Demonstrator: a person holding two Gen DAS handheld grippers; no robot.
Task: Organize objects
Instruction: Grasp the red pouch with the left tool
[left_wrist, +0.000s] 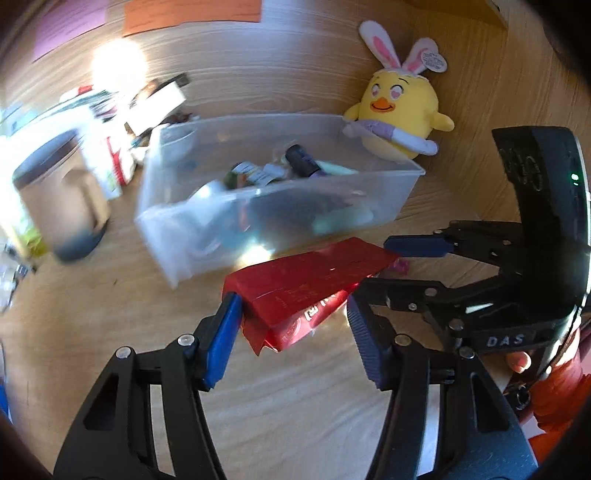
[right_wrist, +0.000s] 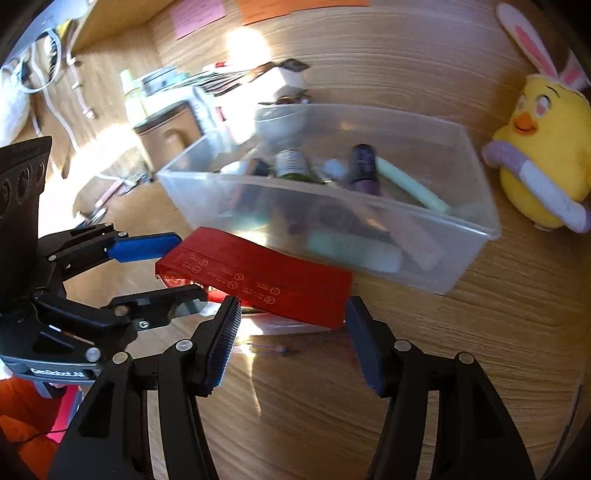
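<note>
A long red box (left_wrist: 310, 277) (right_wrist: 258, 273) hangs just in front of the clear plastic bin (left_wrist: 388, 199) (right_wrist: 461, 258), held from both ends. In the left wrist view my left gripper (left_wrist: 291, 314) has its blue pads against the sides of the box's near end. My right gripper (left_wrist: 373, 269) comes in from the right onto the far end. In the right wrist view my right gripper (right_wrist: 291, 314) clamps the near end, and my left gripper (right_wrist: 192, 266) straddles the far left end. The bin holds several small bottles and tubes.
A yellow plush chick with bunny ears (left_wrist: 399, 107) (right_wrist: 543, 155) sits right of the bin. A beige canister with a dark lid (left_wrist: 62, 192) (right_wrist: 170, 129) and stacked cartons (left_wrist: 110, 155) crowd the left. The wooden tabletop (right_wrist: 406, 369) shows below the box. An orange sleeve (left_wrist: 557, 387) is visible.
</note>
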